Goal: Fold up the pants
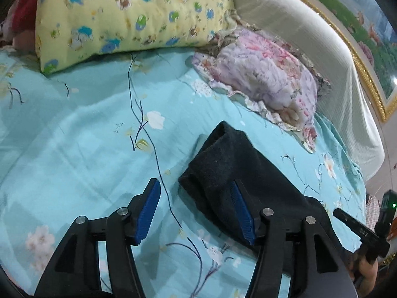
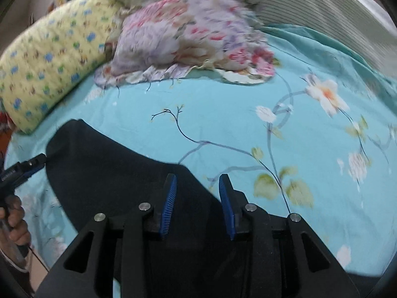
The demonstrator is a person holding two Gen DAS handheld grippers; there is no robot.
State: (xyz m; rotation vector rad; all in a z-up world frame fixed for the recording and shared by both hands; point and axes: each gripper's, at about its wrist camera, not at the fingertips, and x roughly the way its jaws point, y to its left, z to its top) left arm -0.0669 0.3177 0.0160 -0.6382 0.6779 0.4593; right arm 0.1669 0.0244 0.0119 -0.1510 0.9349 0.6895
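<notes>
The dark pants (image 1: 230, 168) lie folded on the light blue flowered bedsheet (image 1: 74, 136). My left gripper (image 1: 196, 186) is open and empty, its right finger over the pants' left end and its left finger over bare sheet. In the right wrist view the pants (image 2: 104, 168) stretch to the left under my right gripper (image 2: 197, 181), which is open and empty above their right part. The left gripper (image 2: 37, 161) shows at the pants' far left edge. The right gripper (image 1: 357, 226) shows at the right edge of the left wrist view.
A yellow cartoon-print pillow (image 1: 129, 17) and a pink flowered pillow (image 1: 268, 74) lie at the head of the bed. A white padded headboard (image 1: 310, 37) stands behind them. Bare sheet (image 2: 273, 124) lies to the right of the pants.
</notes>
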